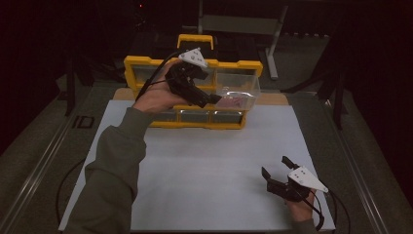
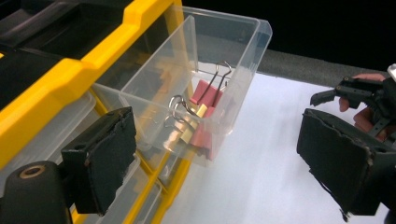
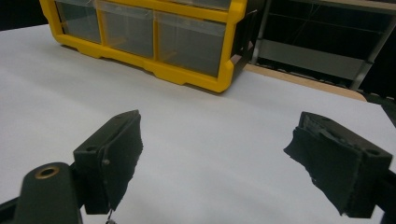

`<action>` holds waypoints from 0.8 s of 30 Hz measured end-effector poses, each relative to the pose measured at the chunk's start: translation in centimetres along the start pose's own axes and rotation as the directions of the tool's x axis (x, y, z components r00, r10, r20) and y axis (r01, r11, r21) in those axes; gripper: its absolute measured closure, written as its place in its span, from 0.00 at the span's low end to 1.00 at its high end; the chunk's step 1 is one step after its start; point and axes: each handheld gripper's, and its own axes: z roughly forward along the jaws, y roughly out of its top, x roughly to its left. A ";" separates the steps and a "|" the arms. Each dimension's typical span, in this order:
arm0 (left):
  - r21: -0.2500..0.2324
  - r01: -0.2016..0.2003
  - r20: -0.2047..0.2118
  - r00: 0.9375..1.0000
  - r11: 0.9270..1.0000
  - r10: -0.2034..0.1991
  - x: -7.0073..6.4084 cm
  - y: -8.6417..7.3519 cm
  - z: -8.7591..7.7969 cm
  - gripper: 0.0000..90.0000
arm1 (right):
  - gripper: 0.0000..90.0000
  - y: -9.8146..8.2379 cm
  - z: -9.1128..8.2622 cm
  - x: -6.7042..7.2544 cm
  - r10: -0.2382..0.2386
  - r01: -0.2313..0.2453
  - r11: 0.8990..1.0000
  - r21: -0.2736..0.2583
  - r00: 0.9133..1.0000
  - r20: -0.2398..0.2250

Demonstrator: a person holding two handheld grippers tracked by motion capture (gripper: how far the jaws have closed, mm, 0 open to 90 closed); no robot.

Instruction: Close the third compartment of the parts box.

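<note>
A person works at a white table (image 1: 209, 165) with a hand-held gripper in each hand. A yellow drawer cabinet (image 1: 146, 63) stands at the far edge, and one clear plastic drawer (image 1: 241, 92) is pulled out from its upper right. The left gripper (image 1: 214, 99) hovers at this drawer with its jaws spread wide and nothing between them. The step in hand looks like reaching into the drawer; next, the jaws would need to dip over the rim and close on a clip. The left gripper view shows pink binder clips (image 2: 205, 95) with wire handles lying in the drawer, which the high view blurs. The right gripper (image 1: 276, 171) rests near the table's front right, jaws open and empty.
</note>
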 end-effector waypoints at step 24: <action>0.046 -0.022 0.110 0.994 0.999 0.017 -0.5 -2.0 1.5 0.46 | 0.17 0.0 0.1 0.0 -0.005 0.005 1.000 0.002 1.000 0.000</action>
